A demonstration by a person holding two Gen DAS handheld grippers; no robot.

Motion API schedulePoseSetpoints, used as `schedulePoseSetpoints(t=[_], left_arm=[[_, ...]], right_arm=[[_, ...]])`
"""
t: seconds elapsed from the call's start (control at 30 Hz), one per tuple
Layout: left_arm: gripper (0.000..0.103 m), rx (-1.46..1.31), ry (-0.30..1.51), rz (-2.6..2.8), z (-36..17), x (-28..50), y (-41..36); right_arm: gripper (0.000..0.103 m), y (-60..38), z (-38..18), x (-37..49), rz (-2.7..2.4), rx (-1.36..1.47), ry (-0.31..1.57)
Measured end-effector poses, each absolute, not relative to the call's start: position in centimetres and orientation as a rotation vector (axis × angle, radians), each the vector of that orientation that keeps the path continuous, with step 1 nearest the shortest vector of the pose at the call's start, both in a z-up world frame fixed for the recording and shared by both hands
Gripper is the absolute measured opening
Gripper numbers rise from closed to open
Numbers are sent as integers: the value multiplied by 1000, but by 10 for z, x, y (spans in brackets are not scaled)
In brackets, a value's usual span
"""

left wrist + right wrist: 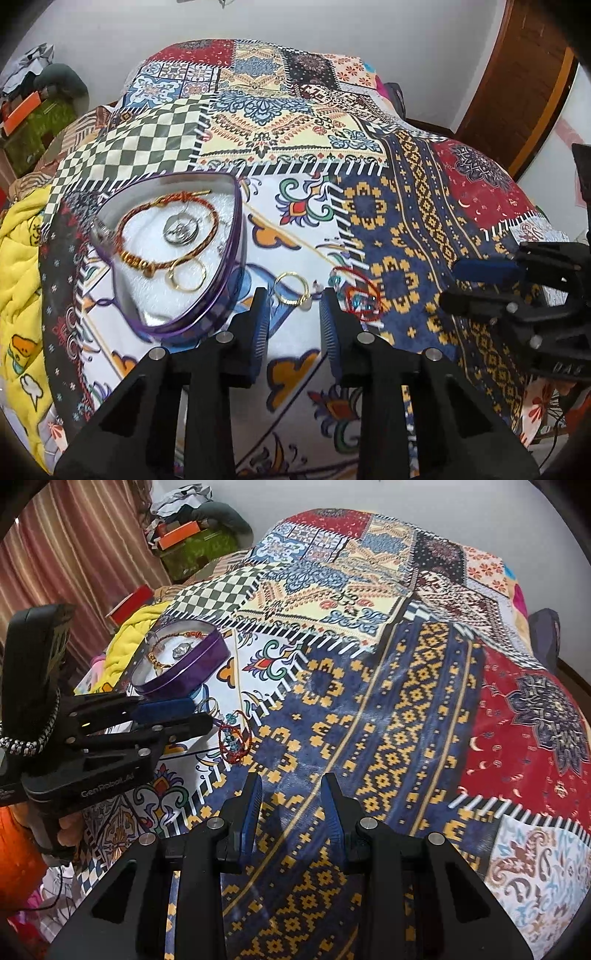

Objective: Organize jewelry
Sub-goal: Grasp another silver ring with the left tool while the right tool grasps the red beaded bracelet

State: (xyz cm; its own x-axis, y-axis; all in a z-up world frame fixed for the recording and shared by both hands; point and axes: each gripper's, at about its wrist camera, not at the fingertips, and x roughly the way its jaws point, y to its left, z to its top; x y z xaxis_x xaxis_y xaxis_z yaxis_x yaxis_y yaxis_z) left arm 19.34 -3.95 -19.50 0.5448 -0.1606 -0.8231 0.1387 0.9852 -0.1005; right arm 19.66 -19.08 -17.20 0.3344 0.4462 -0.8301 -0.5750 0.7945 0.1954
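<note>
A purple heart-shaped tin (225,280) with white lining sits on the patchwork cloth. It holds a braided red-and-gold bracelet (207,236), a silver pendant (180,229) and a gold hoop (190,276). A second gold hoop (291,288) lies on the cloth just ahead of my open left gripper (293,299), between its fingertips. A red thread bracelet with teal beads (361,300) lies to the right of the right fingertip. My right gripper (291,782) hovers open and empty over the blue-and-yellow patch. From there I see the tin (184,664), the red bracelet (234,738) and the left gripper (201,712).
The right gripper (448,286) sits at the right in the left wrist view. A yellow quilt (18,266) lies off the cloth's left edge. Boxes and clutter (184,535) stand beyond it by a striped curtain (74,554). A wooden door (524,74) is far right.
</note>
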Motion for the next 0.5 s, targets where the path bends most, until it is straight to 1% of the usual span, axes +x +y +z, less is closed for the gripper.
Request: schedulePoseSetpoints(t=[0.13,0.2,0.23,0.5], left_arm=[[18,-6,961,-193,-199,196,-43],[12,-9,954,-200,-198,194,-40],[5,-12,953,-201,-198,193,-39],[5,-46,942,-200,-195,172,-20]], right_arm=[[30,-180,-172,197,700,-151,1036],[30,-172,-172,196,716,-167,1030],[30,-167,-171,195,723,-180,1025],[30,-131,-183,198,732,-278,1029]])
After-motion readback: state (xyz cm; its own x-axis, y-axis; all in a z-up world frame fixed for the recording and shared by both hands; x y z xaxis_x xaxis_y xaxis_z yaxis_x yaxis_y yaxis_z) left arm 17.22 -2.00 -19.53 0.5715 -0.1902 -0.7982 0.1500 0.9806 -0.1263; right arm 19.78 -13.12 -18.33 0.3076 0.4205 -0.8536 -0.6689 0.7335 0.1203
